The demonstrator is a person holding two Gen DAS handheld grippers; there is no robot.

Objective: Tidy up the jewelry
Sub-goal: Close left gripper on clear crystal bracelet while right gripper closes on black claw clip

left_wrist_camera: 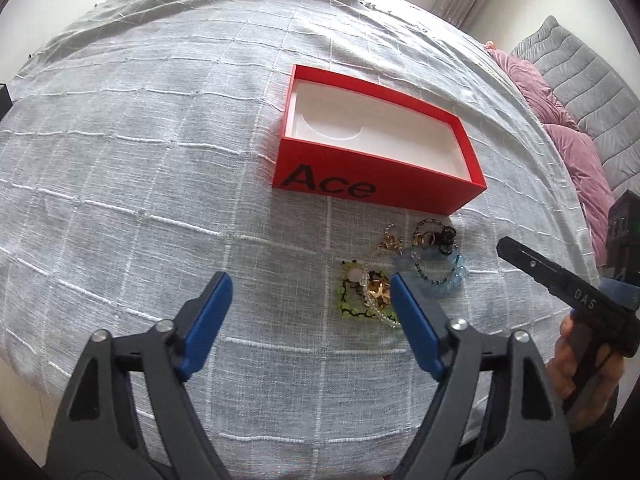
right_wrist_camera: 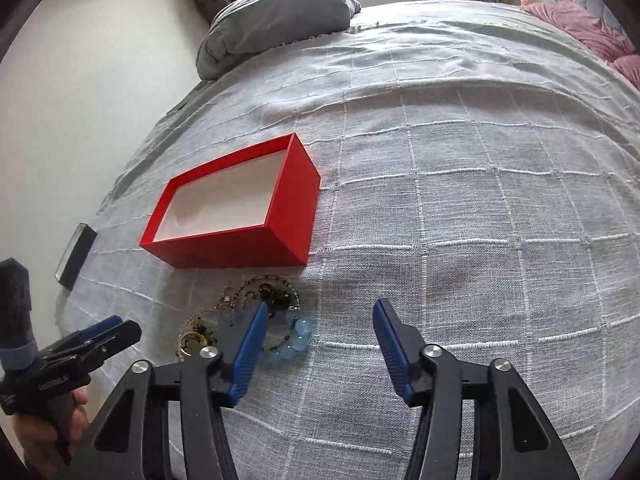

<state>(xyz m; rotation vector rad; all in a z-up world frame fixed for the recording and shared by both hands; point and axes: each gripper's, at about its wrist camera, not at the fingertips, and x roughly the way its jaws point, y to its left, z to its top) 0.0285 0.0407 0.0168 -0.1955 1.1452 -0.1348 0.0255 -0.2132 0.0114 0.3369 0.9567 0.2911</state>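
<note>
One open red cardboard box [left_wrist_camera: 404,196], one tangled jewellery heap [left_wrist_camera: 404,272]; your left gripper [left_wrist_camera: 310,288] and right gripper [right_wrist_camera: 320,316] gape, empty; only the left view shows "Ace".

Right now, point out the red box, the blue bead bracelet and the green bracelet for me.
red box [left_wrist_camera: 360,190]: left wrist view, on its near red wall beside the printed letters.
blue bead bracelet [right_wrist_camera: 298,330]: right wrist view, on its large pale blue beads.
green bracelet [left_wrist_camera: 347,294]: left wrist view, on its left green edge.
</note>
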